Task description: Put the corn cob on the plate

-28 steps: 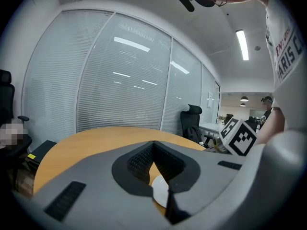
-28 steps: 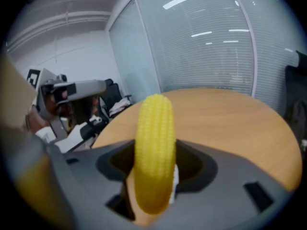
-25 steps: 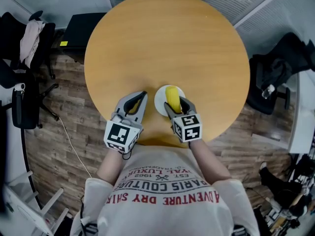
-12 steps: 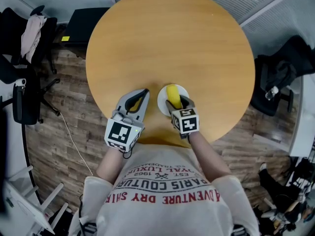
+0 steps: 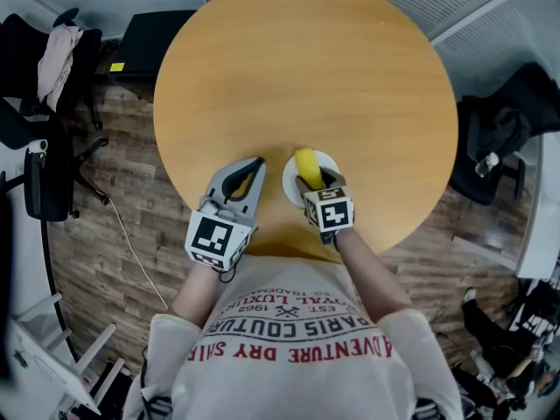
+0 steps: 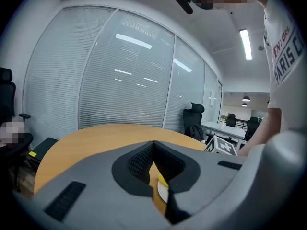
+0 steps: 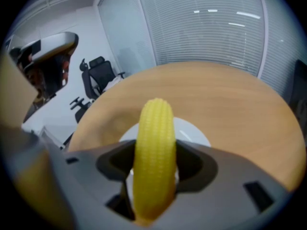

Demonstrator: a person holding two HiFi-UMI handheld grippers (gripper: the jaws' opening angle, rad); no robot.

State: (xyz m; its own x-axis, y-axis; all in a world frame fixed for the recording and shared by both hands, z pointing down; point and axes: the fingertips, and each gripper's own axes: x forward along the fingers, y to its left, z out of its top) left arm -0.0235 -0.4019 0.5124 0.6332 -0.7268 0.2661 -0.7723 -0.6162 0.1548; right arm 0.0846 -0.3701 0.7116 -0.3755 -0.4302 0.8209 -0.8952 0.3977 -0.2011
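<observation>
A yellow corn cob is held lengthwise over a small white plate near the front edge of the round wooden table. My right gripper is shut on the cob's near half. In the right gripper view the corn cob stands between the jaws, with the plate just beneath and behind it. Whether the cob touches the plate is unclear. My left gripper rests shut and empty on the table, left of the plate. Through its jaws I glimpse the corn cob and plate.
Office chairs stand off the table's left and right sides. A black case lies on the wooden floor at the back left. The table's front edge runs just under both grippers.
My right gripper has edged slightly forward over the plate with the corn cob in it, and its marker cube has drawn closer to the plate. The left gripper has stayed put.
</observation>
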